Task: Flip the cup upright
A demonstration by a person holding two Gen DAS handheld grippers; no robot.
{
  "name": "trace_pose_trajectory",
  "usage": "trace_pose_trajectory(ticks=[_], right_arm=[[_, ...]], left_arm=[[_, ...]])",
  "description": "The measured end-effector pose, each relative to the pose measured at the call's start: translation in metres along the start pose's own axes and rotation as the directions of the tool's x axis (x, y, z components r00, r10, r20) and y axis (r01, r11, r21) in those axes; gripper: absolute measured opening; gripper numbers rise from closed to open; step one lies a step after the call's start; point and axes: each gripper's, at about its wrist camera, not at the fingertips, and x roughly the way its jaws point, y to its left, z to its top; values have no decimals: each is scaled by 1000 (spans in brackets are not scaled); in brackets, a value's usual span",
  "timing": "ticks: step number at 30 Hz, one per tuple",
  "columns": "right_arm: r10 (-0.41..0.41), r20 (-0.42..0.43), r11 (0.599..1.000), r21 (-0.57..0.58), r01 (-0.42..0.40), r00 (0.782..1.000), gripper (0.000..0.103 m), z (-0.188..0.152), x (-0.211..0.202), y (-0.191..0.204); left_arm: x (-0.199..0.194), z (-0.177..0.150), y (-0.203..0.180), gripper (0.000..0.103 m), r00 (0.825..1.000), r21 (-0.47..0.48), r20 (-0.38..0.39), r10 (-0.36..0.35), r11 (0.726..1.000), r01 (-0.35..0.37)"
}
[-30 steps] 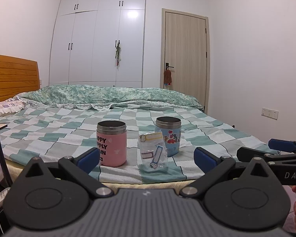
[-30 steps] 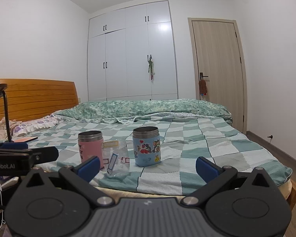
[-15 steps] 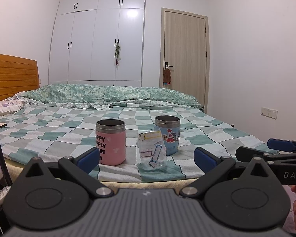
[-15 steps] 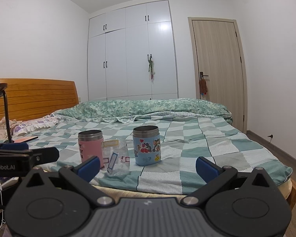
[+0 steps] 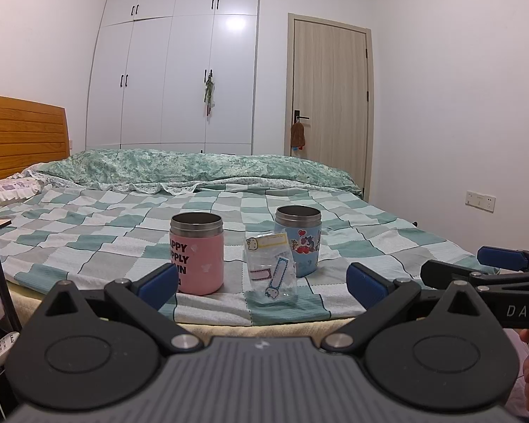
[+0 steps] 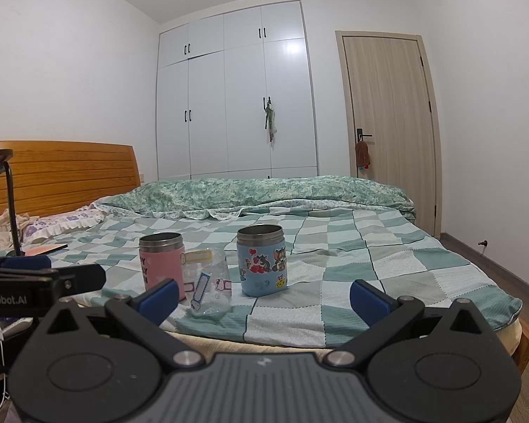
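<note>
Three cups stand near the bed's front edge. A pink cup [image 5: 197,253] [image 6: 163,266] stands upright on the left, open end up. A blue cartoon cup [image 5: 299,241] [image 6: 262,260] stands upright on the right. Between them a clear plastic cup with stickers [image 5: 272,268] [image 6: 208,282] stands with its wider end down. My left gripper [image 5: 262,282] is open and empty, short of the bed edge, in front of the cups. My right gripper [image 6: 264,296] is open and empty, also short of the bed. Each gripper shows at the edge of the other's view.
The checkered bedspread [image 5: 88,243] covers the bed, with a folded green quilt [image 5: 194,169] at the back. A wooden headboard [image 6: 63,176] is on the left, a black lamp stand [image 6: 12,204] beside it. White wardrobe [image 5: 172,81] and door [image 5: 329,105] stand behind.
Both views have shifted only slightly; the cups sit a touch lower in the left wrist view. Neither gripper's jaws have moved, and nothing was touched.
</note>
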Motion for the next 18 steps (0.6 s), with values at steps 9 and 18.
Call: trace_pose_trajectory(ticks=[9, 18], right_arm=[[0, 0, 1000, 0, 0, 1000, 103, 0, 0, 0], [1, -4, 1000, -1, -1, 1000, 103, -1, 1, 0]], left_arm=[[0, 0, 0, 103, 1000, 1, 0, 0, 1000, 0], [-1, -1, -1, 103, 1000, 0, 2, -5, 1000, 5]])
